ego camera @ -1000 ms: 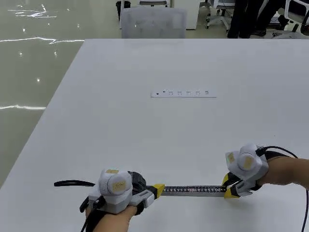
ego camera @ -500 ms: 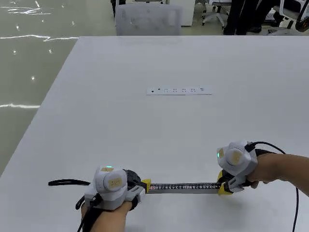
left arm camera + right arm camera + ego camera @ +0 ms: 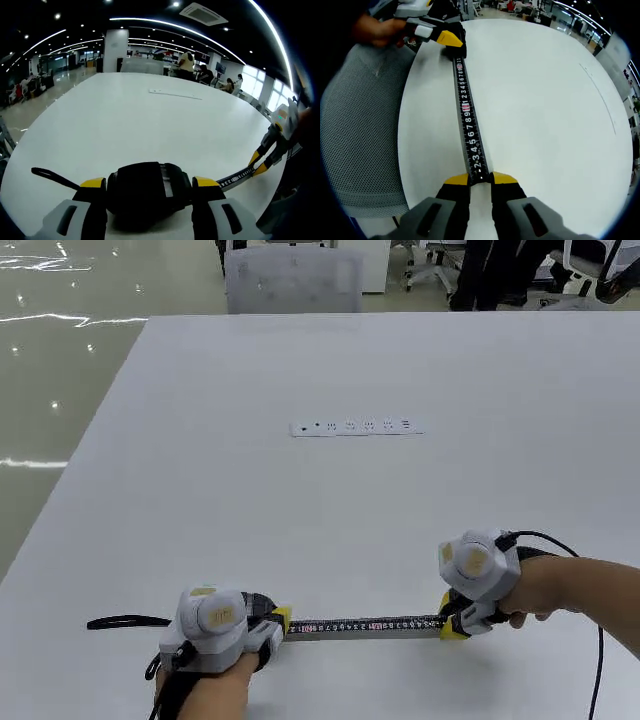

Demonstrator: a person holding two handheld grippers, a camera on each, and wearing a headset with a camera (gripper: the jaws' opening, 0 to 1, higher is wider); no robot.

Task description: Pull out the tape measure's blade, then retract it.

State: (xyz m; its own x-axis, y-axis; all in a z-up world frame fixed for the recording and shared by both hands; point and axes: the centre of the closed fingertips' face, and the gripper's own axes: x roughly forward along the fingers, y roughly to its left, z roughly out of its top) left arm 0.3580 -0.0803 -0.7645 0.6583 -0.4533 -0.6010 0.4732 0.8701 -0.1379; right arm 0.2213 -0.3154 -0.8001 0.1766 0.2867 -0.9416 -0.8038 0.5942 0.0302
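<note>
In the head view, the left gripper (image 3: 274, 621) sits near the front edge of the white table (image 3: 330, 510), its jaws clamped on the black case (image 3: 257, 606) of the tape measure. The blade (image 3: 365, 625) runs out of the case flat along the tabletop toward the right gripper (image 3: 452, 624), whose yellow tips pinch its far end. A black strap (image 3: 118, 621) trails from the case away from the blade. A white power strip (image 3: 357, 426) lies well apart, further up the table, and a chair (image 3: 292, 278) stands at the far edge.

In the left gripper view, the case (image 3: 147, 192) sits squarely between the two yellow-tipped jaws of the left gripper (image 3: 149, 182), which press against both its sides. The blade (image 3: 235, 177) leaves the case on the right and reaches the right gripper (image 3: 266, 154). The strap (image 3: 50, 175) curls off on the left.

In the right gripper view, the right gripper (image 3: 480, 177) has its jaws closed on the tip of the blade (image 3: 467, 112), just past the lowest numbers. The blade stretches straight ahead over the table, numbers up, to the left gripper (image 3: 451, 40) at its far end. A grey mesh surface (image 3: 360, 130) lies beyond the table edge beside the blade.
</note>
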